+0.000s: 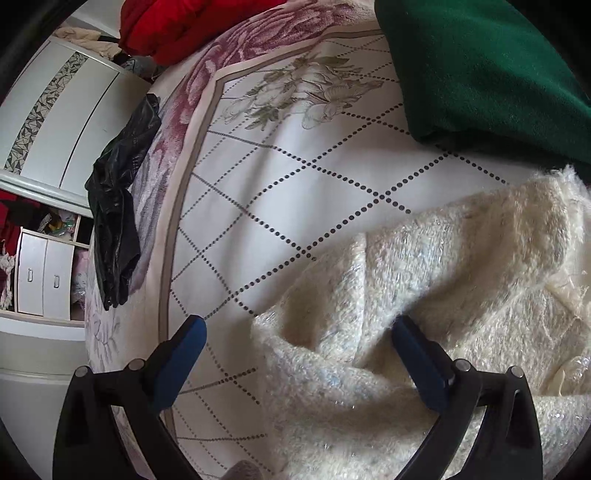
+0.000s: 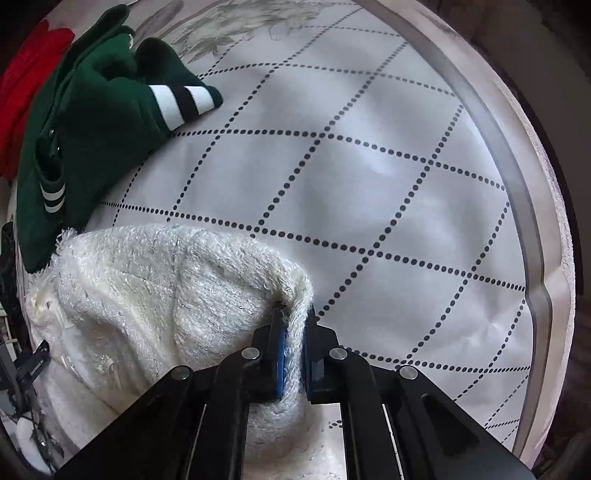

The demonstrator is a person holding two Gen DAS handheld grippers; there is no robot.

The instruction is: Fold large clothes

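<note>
A fluffy cream-white garment point(image 1: 424, 295) lies crumpled on the bed, filling the lower right of the left wrist view. My left gripper point(image 1: 299, 332) is open, its jaws wide apart just above the garment's left edge, holding nothing. In the right wrist view the same cream garment point(image 2: 155, 288) lies at lower left. My right gripper point(image 2: 294, 325) is shut on a fold of its edge, pinched between the blue pads.
The bedspread point(image 2: 369, 184) is white with dotted diamond lines and a floral border. A dark green garment point(image 2: 96, 129) with white stripes, also in the left wrist view point(image 1: 480, 66), lies beyond the cream one. A red garment point(image 1: 184, 26), a black jacket point(image 1: 118, 199) and a white wardrobe point(image 1: 55, 122) are to the left.
</note>
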